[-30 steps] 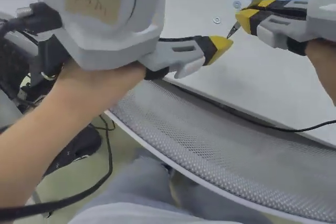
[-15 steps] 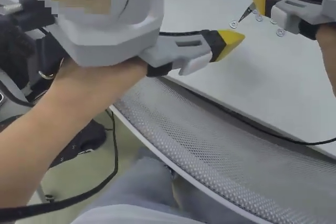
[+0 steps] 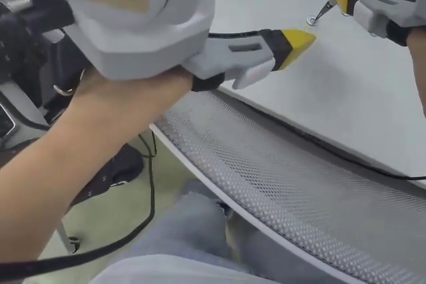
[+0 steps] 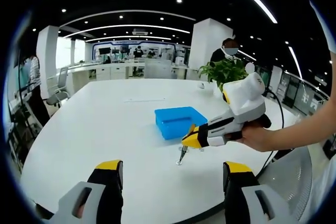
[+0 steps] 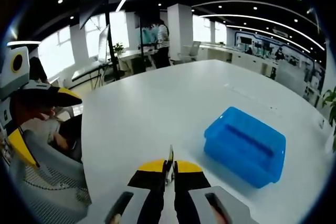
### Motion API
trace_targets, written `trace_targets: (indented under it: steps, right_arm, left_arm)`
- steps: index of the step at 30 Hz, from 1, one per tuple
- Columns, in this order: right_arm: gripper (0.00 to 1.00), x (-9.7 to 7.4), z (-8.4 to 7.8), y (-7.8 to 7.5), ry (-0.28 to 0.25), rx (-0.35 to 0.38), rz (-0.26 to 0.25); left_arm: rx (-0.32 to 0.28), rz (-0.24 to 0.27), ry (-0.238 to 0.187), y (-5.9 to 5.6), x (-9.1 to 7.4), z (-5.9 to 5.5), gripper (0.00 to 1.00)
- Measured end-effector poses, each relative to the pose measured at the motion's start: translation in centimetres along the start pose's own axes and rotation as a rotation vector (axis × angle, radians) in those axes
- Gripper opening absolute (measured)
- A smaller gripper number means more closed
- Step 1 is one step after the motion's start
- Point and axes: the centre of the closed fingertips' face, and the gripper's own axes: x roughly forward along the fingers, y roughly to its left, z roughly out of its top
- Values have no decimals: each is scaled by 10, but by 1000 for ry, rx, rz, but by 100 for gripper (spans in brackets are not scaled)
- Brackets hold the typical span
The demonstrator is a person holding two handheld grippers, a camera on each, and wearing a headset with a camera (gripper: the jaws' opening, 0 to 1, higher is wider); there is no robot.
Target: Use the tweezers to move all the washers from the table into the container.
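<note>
Left gripper (image 4: 173, 176): grey two-jaw tool with black-and-yellow tips. The jaws are set wide apart and nothing is held between them. It is carried at the near edge of the table, well short of the container.
Right gripper (image 5: 169, 169): grey tool of the same pattern, with its jaws pressed together on the tweezers. It is held in a hand (image 4: 252, 136) above the table, near the container.
Tweezers (image 3: 324, 10): slim dark metal pair, clamped at the handle end, with the point angled down toward the table top.
Washer (image 3: 310, 22): small flat silver metal ring, seen at the very point of the tweezers. Whether it is pinched or lying on the surface cannot be told.
Container (image 5: 245, 145): translucent blue rectangular plastic tub, standing on the table just beyond the tweezers' point. Its contents cannot be made out.
Table (image 5: 152, 103): large white top with a curved near edge.
Chair back (image 3: 286, 184): grey mesh with a pale rim, placed between the person and the table edge.
Potted plant (image 4: 226, 72): green and leafy, set at the far side of the table beyond the container.
</note>
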Motion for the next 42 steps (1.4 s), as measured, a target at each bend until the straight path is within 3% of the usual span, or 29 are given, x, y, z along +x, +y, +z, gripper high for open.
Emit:
trace_targets:
  steps: [9, 14, 16, 18, 21, 22, 23, 25, 30, 33, 37, 42]
  right_arm:
    - [1, 4, 1, 0, -3, 2, -2]
    - [0, 3, 0, 3, 10, -53, -1]
    - [0, 4, -1, 5, 32, -50, 10]
    - [0, 5, 0, 3, 51, -95, 8]
    - [0, 7, 2, 3, 67, -88, 15]
    - [0, 7, 2, 3, 71, -91, 15]
    - [0, 7, 3, 2, 77, -97, 13]
    - [0, 6, 4, 1, 75, -101, 14]
    - [0, -8, 19, -4, 53, -80, 19]
    - [0, -17, 28, -10, 36, -62, 23]
    - [0, -28, 42, -23, 12, -71, -2]
    - [0, -35, 68, -43, -58, -9, -34]
  left_arm:
    - [8, -3, 17, -2, -2, -2, 79]
    - [12, 3, 29, 1, -1, -2, 80]
    - [12, 1, 34, 1, 0, -3, 80]
    - [12, -7, 49, 0, 1, -5, 82]
    - [-23, -35, 75, -5, 0, -10, 84]
    - [-22, -41, 82, -2, 4, -10, 85]
    - [-13, -40, 90, 8, 14, -9, 86]
    - [9, -38, 93, 9, 13, -7, 86]
    - [10, -37, 92, 11, 17, 5, 92]
    - [6, -27, 97, 16, 20, 5, 99]
    - [-6, -40, 107, 17, 23, 3, 99]
    - [10, -31, 105, 20, 25, 6, 99]
